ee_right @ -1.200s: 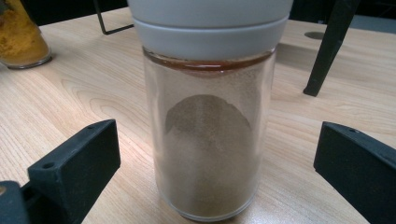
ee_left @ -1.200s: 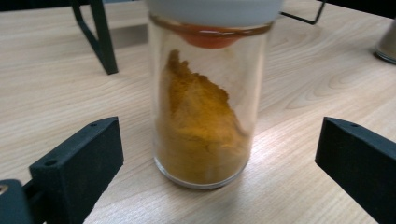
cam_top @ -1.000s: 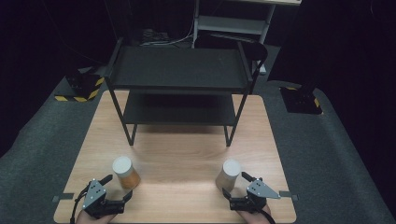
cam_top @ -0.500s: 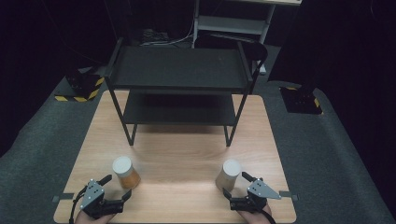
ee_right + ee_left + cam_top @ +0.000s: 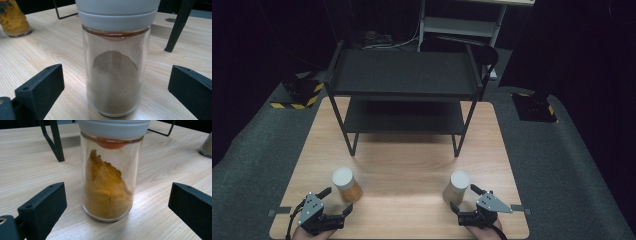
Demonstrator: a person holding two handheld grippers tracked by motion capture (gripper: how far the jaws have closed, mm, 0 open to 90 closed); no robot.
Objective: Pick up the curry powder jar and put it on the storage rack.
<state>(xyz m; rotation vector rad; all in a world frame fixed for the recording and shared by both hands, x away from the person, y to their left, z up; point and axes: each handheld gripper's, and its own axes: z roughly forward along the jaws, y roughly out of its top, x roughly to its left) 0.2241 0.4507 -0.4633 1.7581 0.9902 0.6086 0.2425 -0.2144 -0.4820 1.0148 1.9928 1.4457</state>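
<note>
The left gripper (image 5: 333, 202) sat at the near left edge of the wooden table (image 5: 412, 165), its jaws spread wide, and in the left gripper view (image 5: 112, 202) they stood apart on either side of the orange-powder jar (image 5: 110, 177) without touching it. That jar (image 5: 346, 184) stood upright on the table just ahead of the jaws, glass-walled, under a pale grey lid, with the powder heaped higher on one side.

The right gripper (image 5: 467, 202) lay at the near right edge, likewise spread; in the right gripper view (image 5: 112, 82) its jaws flanked the brown-powder jar (image 5: 116, 67), clear of the glass. This jar (image 5: 457, 187) also stood upright with a pale grey lid, well apart from the orange one.

Against the frames from half a second and a second before, both jars stood in the same spots and both grippers held the same places, with no visible change in how far the jaws were spread.

Farther back, a black two-tier shelf rack (image 5: 404, 75) stood on the table's far half.
</note>
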